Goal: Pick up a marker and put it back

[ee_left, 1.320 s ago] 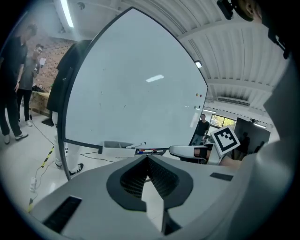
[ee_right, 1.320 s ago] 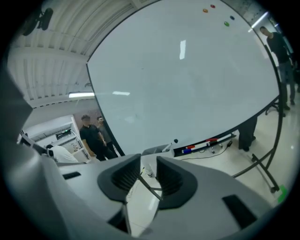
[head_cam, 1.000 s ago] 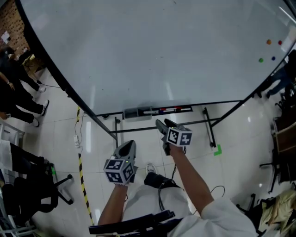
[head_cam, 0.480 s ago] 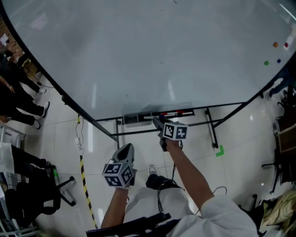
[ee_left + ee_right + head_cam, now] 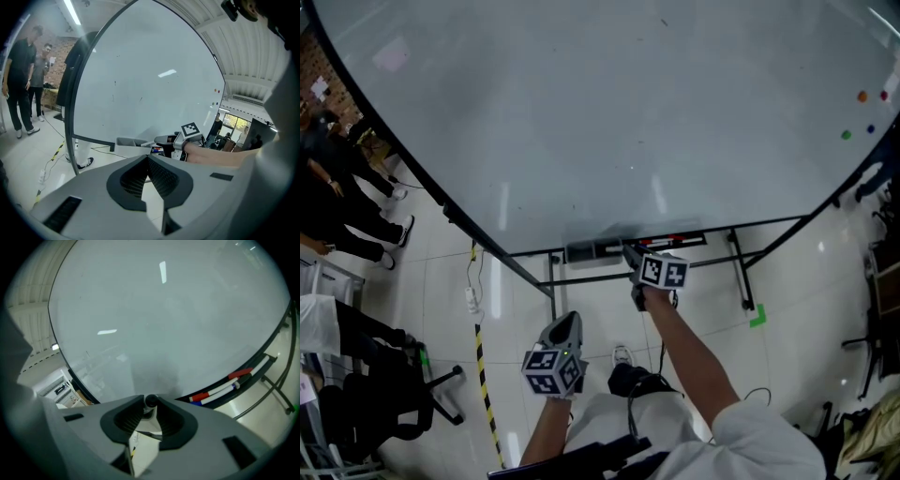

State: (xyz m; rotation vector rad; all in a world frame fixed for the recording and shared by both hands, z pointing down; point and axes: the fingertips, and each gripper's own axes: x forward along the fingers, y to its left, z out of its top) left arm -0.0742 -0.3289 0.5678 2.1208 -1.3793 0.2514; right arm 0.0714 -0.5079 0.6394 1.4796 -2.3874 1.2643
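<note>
Closure of the right gripper point(image 5: 150, 403) has just been completed on a black-capped marker point(image 5: 151, 400), now pinched at the jaw tips over the tray point(image 5: 592, 251) below the whiteboard point(image 5: 609, 112), toward which the gripper was brought. Pick-up is judged begun; lifting remains. The left gripper point(image 5: 148, 158) is held back nearer the body, jaws together, empty.

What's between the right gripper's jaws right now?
A black-capped marker, pinched by the right gripper, whose jaws have just been closing; the right gripper view shows it.
</note>
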